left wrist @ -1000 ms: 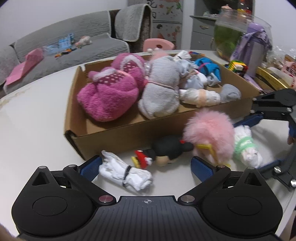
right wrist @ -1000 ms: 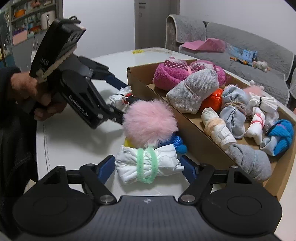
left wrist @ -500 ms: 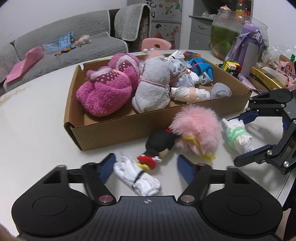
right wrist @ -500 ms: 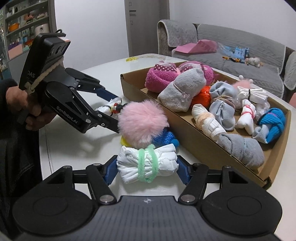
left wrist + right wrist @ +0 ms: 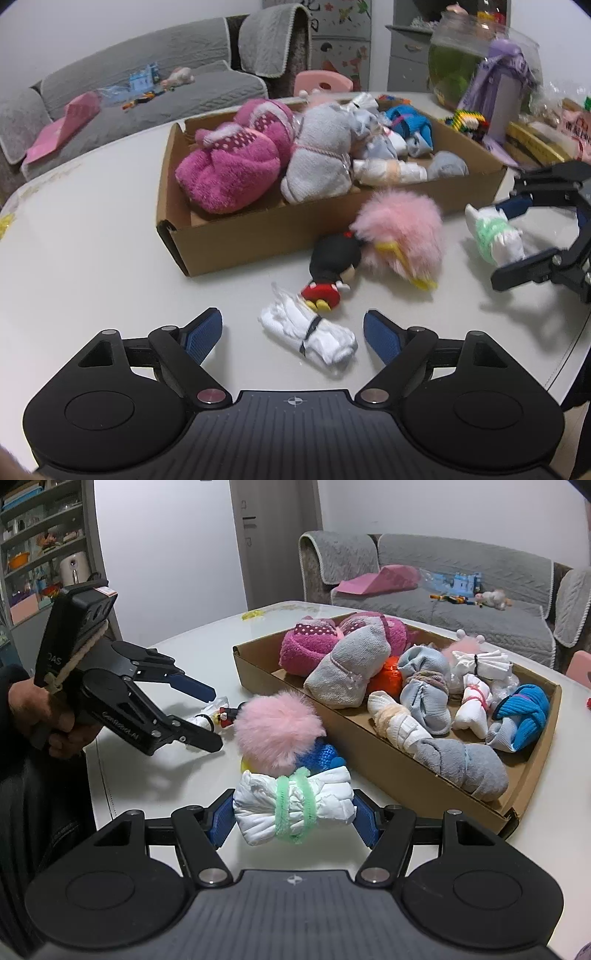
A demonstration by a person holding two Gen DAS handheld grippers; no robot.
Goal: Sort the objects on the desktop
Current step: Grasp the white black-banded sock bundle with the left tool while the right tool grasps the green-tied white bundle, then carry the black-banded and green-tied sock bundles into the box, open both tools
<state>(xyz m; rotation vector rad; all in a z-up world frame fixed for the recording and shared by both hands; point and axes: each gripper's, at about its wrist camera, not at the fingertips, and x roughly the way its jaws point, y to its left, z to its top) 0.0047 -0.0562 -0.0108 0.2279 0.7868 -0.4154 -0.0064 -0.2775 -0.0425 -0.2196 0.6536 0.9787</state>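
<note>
The cardboard box (image 5: pixel 236 236) sits on the white surface (image 5: pixel 92 229), open at the top. From left to right in the left wrist view it holds a magenta fleece bundle (image 5: pixel 229 166), a grey rolled bundle (image 5: pixel 321 162), several small white and pale-blue rolled socks, a blue knit sock (image 5: pixel 410 125) and a grey knotted sock (image 5: pixel 448 166) at the right end.

On the surface in front of the box, the left hand-held gripper (image 5: pixel 293 334) has its jaws spread and opening. A white sock roll tied with a black band (image 5: pixel 308 336) lies between its blue pads, touched by neither. Beside the roll lie a small mouse figure (image 5: pixel 332 266) and a pink fluffy pompom (image 5: pixel 400 229), the figure's head against the pompom. Further right, the right hand-held gripper (image 5: pixel 293 814) is clenched on a white sock roll bound with a green band (image 5: pixel 293 805), both pads pressing on its ends.

Beyond the surface stands a grey sofa (image 5: pixel 122 107) carrying a pink cushion and small toys. At the surface's right end stand a clear jar with green contents (image 5: pixel 458 62) and a purple bottle (image 5: pixel 506 81).
</note>
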